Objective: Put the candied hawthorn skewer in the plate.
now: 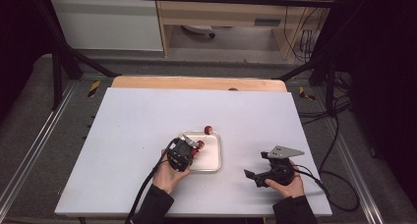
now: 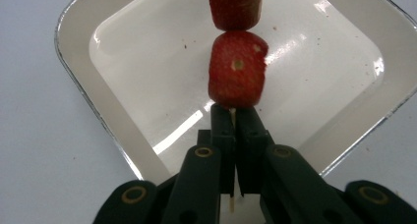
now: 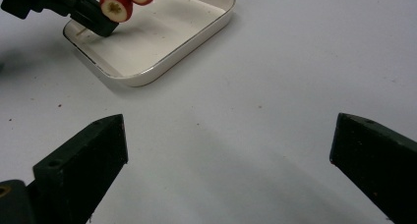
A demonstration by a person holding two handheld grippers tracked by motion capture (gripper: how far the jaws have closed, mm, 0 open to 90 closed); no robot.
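Observation:
My left gripper [image 1: 194,150] hangs over the near left part of a white tray [image 1: 217,161]. It is shut on the thin wooden stick [image 2: 233,117] of a skewer. Two red fruit pieces [image 2: 237,69] are threaded on the stick just past the jaw tips, above the tray floor [image 2: 147,52]. The right gripper view shows the skewered fruit [image 3: 116,4], the left gripper [image 3: 74,5] and the tray [image 3: 162,37] at its upper left. My right gripper [image 1: 255,165] rests low over the table to the tray's right. Its jaws [image 3: 228,145] stand wide open with only bare tabletop between them.
A single red fruit [image 1: 208,129] lies on the table just beyond the tray's far edge. The white table sheet [image 1: 133,126] ends at a wooden strip [image 1: 196,83] at the back. Cables trail from both grippers toward the near edge.

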